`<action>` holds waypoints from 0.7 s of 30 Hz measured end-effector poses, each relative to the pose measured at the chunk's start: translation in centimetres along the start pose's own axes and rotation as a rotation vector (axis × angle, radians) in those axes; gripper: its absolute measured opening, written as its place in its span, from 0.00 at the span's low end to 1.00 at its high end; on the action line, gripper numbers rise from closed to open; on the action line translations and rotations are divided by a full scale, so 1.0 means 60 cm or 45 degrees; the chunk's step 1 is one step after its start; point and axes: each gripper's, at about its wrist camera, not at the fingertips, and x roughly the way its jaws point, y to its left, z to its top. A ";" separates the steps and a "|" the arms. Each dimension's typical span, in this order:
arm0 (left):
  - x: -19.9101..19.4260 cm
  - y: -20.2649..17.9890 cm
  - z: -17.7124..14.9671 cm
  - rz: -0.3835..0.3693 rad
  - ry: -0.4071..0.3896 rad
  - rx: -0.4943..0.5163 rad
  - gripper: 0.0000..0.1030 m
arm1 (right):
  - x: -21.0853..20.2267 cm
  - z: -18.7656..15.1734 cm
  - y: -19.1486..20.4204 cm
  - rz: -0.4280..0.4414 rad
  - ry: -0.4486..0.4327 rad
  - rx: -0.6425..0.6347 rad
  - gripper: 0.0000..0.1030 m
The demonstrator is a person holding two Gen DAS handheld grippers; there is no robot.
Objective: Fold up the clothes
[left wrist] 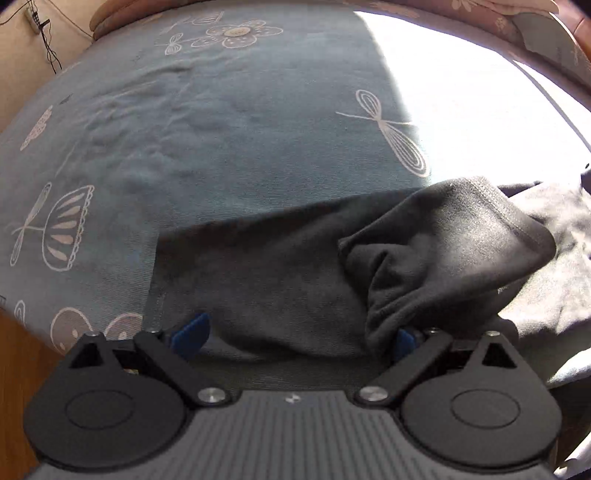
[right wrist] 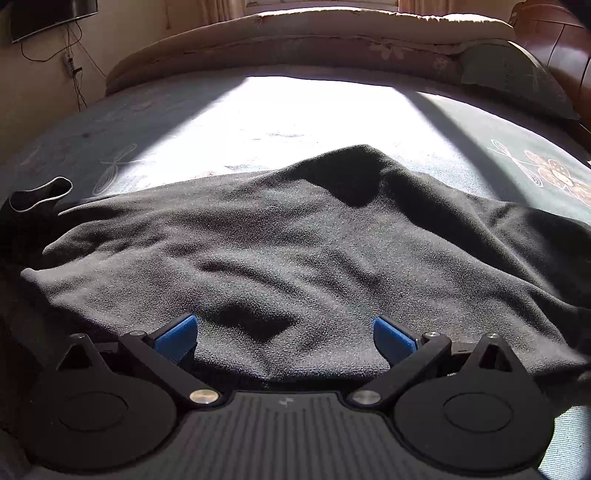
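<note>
A dark grey fleece garment [left wrist: 258,273] lies flat on the bed, and a bunched fold of it [left wrist: 443,254] rises over the right finger of my left gripper [left wrist: 297,336]. That gripper is open, its blue pads [left wrist: 190,332] set wide apart just above the cloth. In the right wrist view the same garment [right wrist: 295,240] spreads out wrinkled, with a peak at its far edge and a sleeve cuff [right wrist: 40,197] at the left. My right gripper [right wrist: 284,338] is open too, low over the garment's near edge, with cloth lying between the pads [right wrist: 393,339] but not pinched.
The grey-blue bed sheet [left wrist: 221,129] with dragonfly and flower prints has a bright sunlit patch [right wrist: 295,118]. A rolled quilt [right wrist: 314,33] lies along the far side, beside a pillow [right wrist: 517,77] and a wooden headboard [right wrist: 557,40]. Wooden floor [left wrist: 18,369] shows at the bed's left edge.
</note>
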 end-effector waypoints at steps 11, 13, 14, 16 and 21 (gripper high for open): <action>-0.071 -0.022 -0.023 -0.141 -0.013 0.179 0.93 | 0.006 0.004 0.011 -0.046 0.029 -0.028 1.00; -0.093 -0.049 -0.010 -0.172 -0.055 0.267 0.93 | 0.003 0.006 0.010 -0.040 0.036 -0.011 1.00; -0.098 -0.063 -0.005 -0.186 -0.068 0.298 0.93 | 0.002 0.008 0.009 -0.035 0.041 0.002 1.00; -0.101 -0.093 0.005 -0.216 -0.086 0.353 0.94 | -0.002 0.010 0.008 -0.027 0.046 0.028 1.00; -0.042 -0.188 0.026 -0.127 -0.092 0.516 0.94 | -0.015 0.018 0.007 0.020 0.041 0.103 1.00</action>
